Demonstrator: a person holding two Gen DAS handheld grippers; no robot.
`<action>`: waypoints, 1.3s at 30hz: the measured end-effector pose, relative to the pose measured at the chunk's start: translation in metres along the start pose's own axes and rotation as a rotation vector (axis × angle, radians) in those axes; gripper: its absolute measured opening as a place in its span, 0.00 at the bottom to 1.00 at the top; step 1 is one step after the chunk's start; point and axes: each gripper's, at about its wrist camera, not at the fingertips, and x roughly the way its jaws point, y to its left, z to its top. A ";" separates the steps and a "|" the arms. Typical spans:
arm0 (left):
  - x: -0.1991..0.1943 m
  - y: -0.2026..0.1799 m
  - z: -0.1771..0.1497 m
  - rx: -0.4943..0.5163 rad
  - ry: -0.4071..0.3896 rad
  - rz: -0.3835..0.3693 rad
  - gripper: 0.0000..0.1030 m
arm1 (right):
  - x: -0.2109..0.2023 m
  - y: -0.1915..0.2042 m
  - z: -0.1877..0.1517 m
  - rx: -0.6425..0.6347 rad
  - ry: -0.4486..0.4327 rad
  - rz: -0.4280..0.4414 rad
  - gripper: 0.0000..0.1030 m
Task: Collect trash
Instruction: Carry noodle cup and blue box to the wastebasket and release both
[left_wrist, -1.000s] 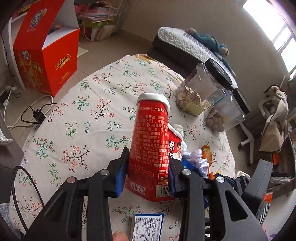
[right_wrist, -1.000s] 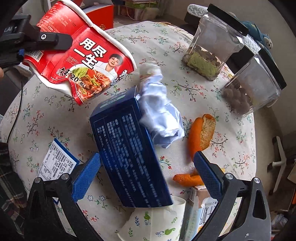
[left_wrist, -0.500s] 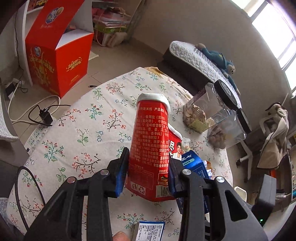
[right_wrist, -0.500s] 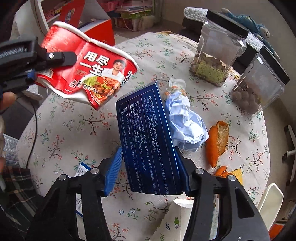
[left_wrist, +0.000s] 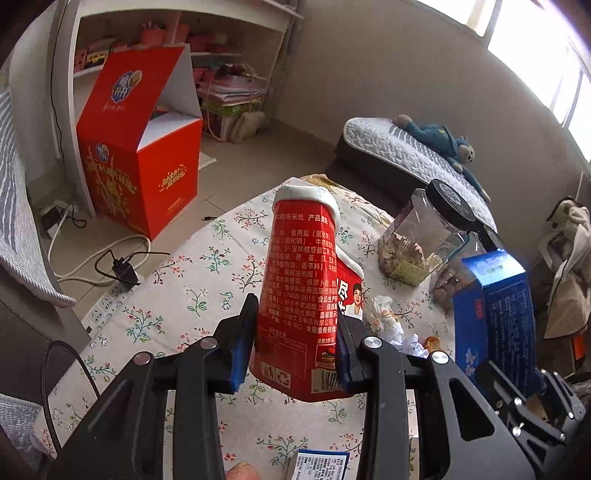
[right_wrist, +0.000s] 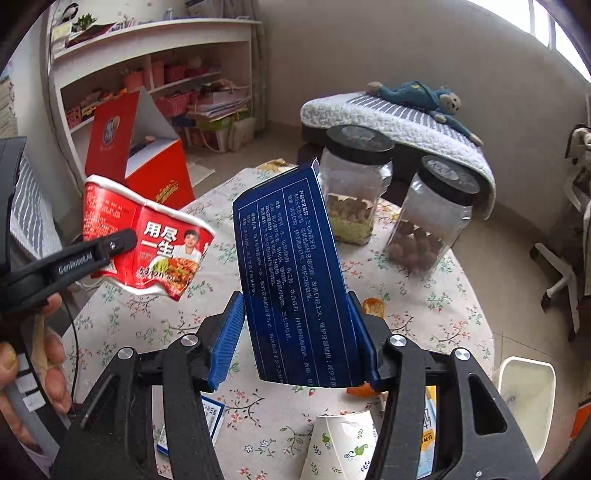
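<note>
Crushed red noodle cup (left_wrist: 301, 295): clamped in left gripper (left_wrist: 291, 345), held above floral-cloth table (left_wrist: 192, 291). Blue carton (right_wrist: 295, 280): clamped in right gripper (right_wrist: 297, 334), at 3 o'clock of the cup. Two black-lidded jars (right_wrist: 354, 184), part-filled with snacks, at table's 1 o'clock. Open red box (left_wrist: 136, 158) on floor, 10 o'clock, before shelving.

red noodle cup (left_wrist: 301, 295), dark blue box (right_wrist: 295, 280), floral white tablecloth (left_wrist: 192, 295)
</note>
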 end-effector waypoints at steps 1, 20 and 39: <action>-0.005 -0.006 -0.003 0.024 -0.013 0.002 0.35 | -0.005 -0.002 -0.001 0.015 -0.022 -0.023 0.50; -0.091 -0.103 -0.039 0.268 -0.125 -0.055 0.35 | -0.084 -0.071 -0.034 0.247 -0.238 -0.228 0.51; -0.128 -0.214 -0.078 0.420 -0.109 -0.207 0.35 | -0.128 -0.197 -0.071 0.347 -0.220 -0.510 0.52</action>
